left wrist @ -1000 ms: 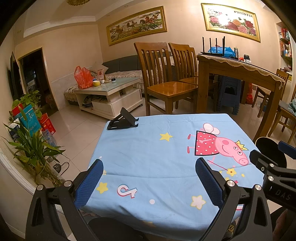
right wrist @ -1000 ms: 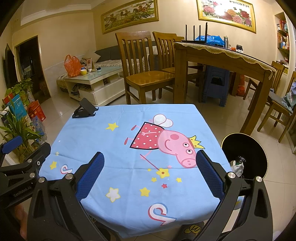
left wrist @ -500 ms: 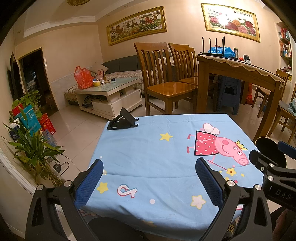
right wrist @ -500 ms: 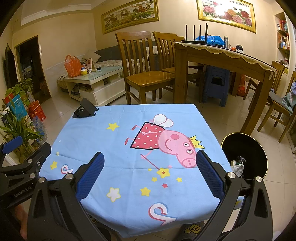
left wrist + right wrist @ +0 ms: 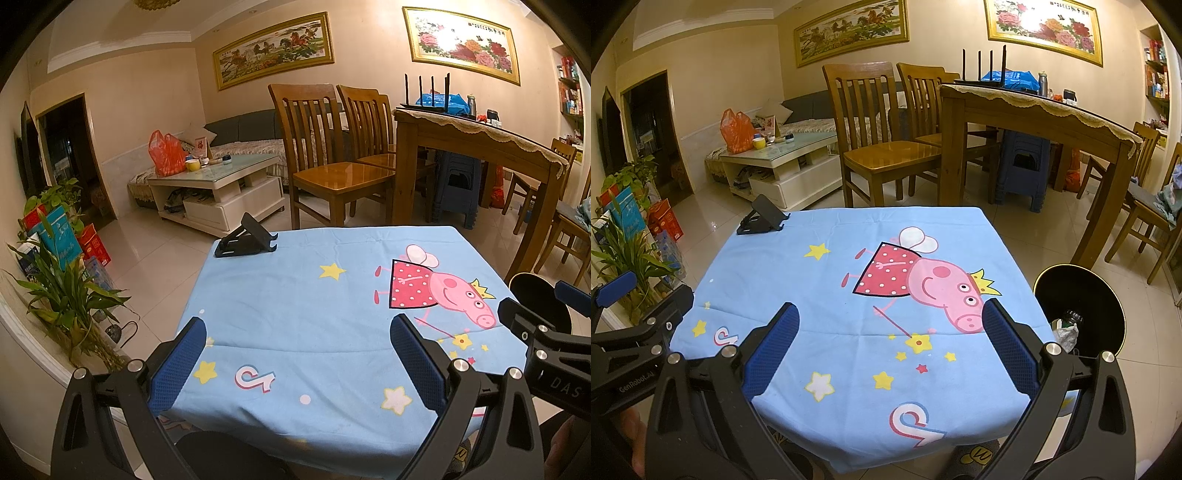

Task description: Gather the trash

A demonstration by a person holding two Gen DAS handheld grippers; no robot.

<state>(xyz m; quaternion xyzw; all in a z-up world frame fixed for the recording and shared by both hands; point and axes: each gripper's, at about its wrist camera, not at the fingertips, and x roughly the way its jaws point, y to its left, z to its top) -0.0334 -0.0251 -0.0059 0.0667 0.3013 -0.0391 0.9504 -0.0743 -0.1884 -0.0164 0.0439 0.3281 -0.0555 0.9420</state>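
From your left wrist camera, your left gripper (image 5: pixel 297 363) hovers over the near edge of the blue tablecloth (image 5: pixel 314 306), fingers spread wide with nothing between them. One black phone stand (image 5: pixel 246 240) sits at the far left corner. Only the dark rim of the trash bin (image 5: pixel 539 295) shows at the right, partly behind your right gripper (image 5: pixel 546 332), so no trash is visible here.

From your right wrist camera, your right gripper (image 5: pixel 890 354) also has its fingers wide apart and empty. The one black trash bin (image 5: pixel 1082 295) stands on the floor just right of the right finger; inside lie crumpled white trash (image 5: pixel 1065 332) and one dark bottle (image 5: pixel 1073 315). Two wooden chairs (image 5: pixel 879 147) stand beyond.
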